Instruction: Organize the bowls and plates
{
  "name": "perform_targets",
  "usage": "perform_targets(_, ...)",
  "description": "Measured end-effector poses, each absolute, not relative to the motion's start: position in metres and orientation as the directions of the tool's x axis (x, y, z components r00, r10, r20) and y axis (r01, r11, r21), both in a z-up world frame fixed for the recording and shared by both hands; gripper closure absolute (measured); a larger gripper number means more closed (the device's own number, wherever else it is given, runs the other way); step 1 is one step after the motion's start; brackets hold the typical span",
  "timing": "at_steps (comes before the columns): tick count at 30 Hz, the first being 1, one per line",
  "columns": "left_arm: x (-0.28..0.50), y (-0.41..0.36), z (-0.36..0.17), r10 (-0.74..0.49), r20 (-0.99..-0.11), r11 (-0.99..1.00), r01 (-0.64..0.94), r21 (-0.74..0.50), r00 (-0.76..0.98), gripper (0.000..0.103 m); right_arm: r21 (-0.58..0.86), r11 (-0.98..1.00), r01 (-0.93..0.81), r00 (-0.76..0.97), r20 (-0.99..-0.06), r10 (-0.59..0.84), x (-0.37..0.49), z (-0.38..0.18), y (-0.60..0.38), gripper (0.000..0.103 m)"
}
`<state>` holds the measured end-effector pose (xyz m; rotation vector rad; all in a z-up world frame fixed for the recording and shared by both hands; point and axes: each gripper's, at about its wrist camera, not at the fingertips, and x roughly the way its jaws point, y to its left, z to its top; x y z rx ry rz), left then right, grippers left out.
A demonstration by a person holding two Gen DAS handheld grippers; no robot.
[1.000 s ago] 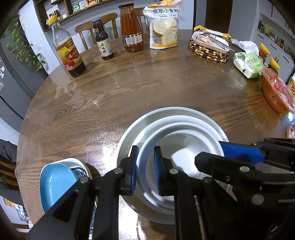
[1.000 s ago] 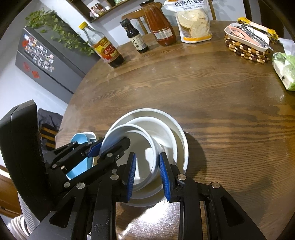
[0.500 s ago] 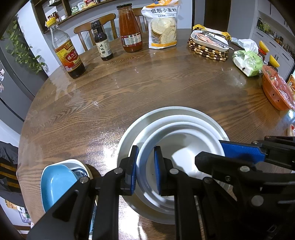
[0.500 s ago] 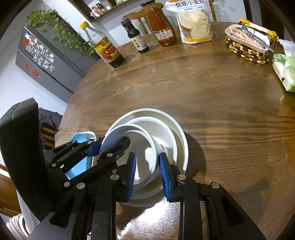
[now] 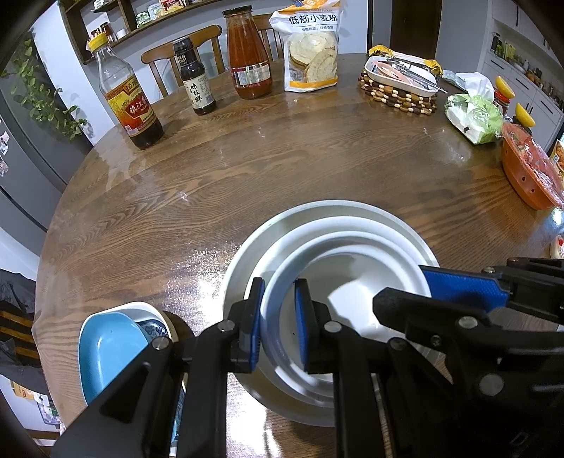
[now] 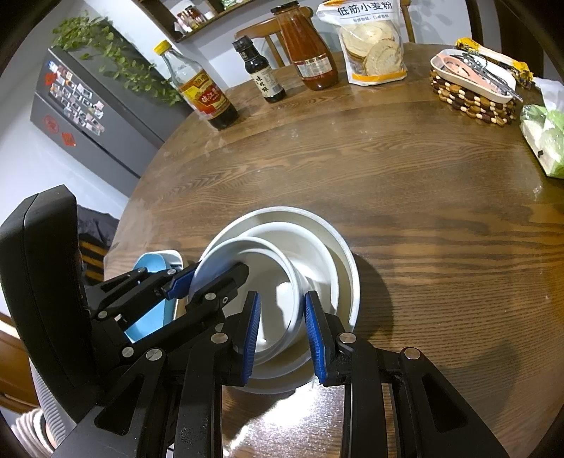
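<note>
Where wood grain shows, round glossy white bowls (image 5: 352, 243) nest.

We see a home dining area: a round wooden table (image 5: 282, 169) with sauce bottles (image 5: 248, 53), a chair (image 5: 183, 53) behind, a magnet-covered fridge (image 6: 88, 105) and pantry shelves (image 5: 134, 17)

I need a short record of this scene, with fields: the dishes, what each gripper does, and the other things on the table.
stack: three white dishes nested, the top white bowl tilted inside the large white plate
left gripper: shut on the near-left rim of the top white bowl
right gripper: shut on the same bowl's rim at its right side
second pile: blue dish near the table edge, left of the stack
table: round, dark wood
far side: three bottles, flour bag, beaded trivet with a tray
</note>
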<state>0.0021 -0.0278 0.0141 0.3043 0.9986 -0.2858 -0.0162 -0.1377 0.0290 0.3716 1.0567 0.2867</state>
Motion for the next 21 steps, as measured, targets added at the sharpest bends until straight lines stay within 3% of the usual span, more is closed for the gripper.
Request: perform_targets(21, 0.0013, -0.0259, 0.0138, -0.093, -0.853, 0.920, 0.373, 0.123, 0.513, 0.087, 0.425, 0.904, -0.054, 0.467, -0.789, 0.399, -0.0174, 0.0299, -0.1368, 0.074)
